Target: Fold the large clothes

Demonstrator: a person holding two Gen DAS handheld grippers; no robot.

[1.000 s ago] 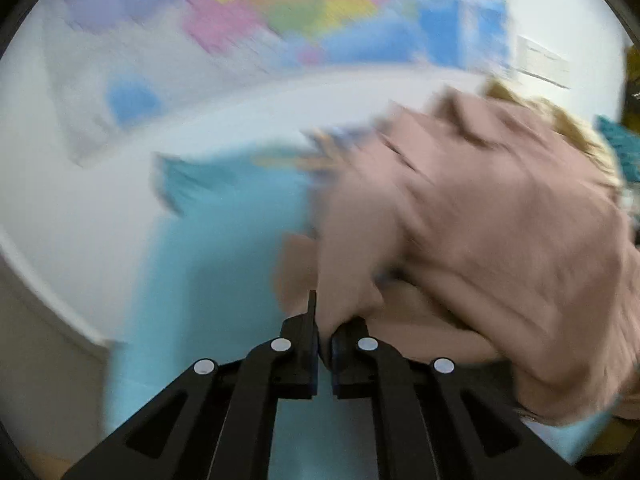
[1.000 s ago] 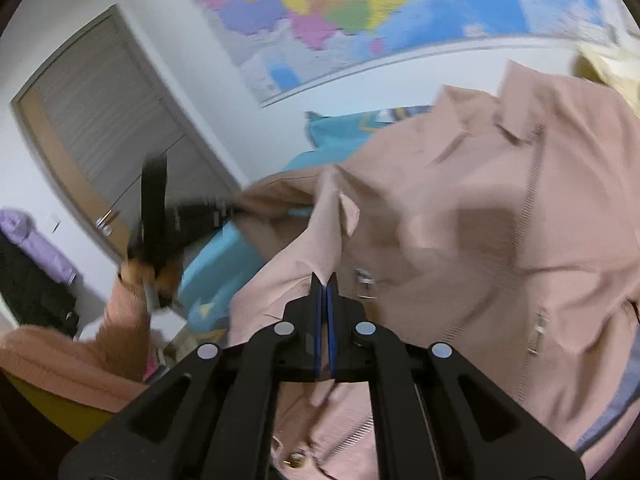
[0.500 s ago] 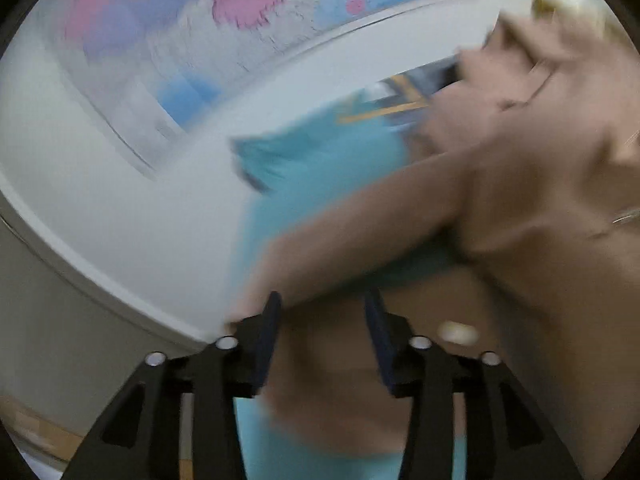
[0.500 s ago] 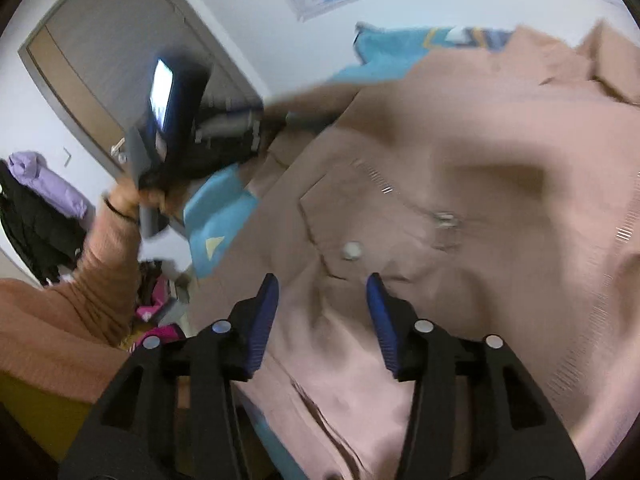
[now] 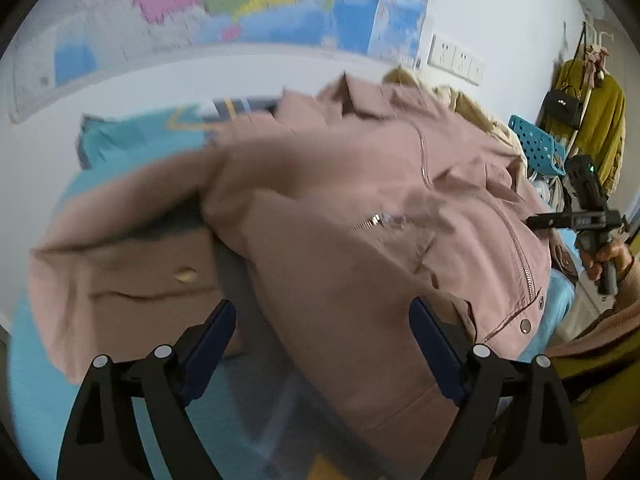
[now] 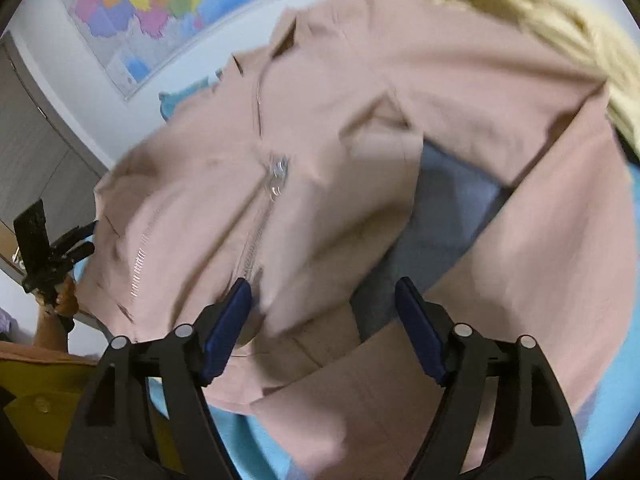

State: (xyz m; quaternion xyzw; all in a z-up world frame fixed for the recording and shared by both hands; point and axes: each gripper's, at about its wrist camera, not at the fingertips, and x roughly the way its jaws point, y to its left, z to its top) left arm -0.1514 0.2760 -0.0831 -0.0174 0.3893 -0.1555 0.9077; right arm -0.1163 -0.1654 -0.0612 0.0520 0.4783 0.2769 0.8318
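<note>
A dusty-pink zip jacket (image 5: 360,208) lies spread on a light-blue bed sheet (image 5: 120,148), its grey lining showing near the hem; it also fills the right wrist view (image 6: 340,152). My left gripper (image 5: 322,344) is open and empty just above the jacket's lower edge. My right gripper (image 6: 322,320) is open and empty over the jacket's zip (image 6: 276,176) and grey lining (image 6: 440,216). Each gripper shows in the other's view, the right one at the jacket's right side (image 5: 592,220), the left one at its left side (image 6: 52,256).
A beige garment (image 6: 540,12) lies beyond the jacket's collar. A wall map (image 5: 240,4) hangs behind the bed. A blue plastic basket (image 5: 536,144) and hanging clothes (image 5: 592,120) stand at the right. A grey door (image 6: 36,152) is at the left.
Both grippers were shut on jacket fabric a second ago; they have opened and let go. The jacket has dropped flat onto the bed and both grippers have drawn back.
</note>
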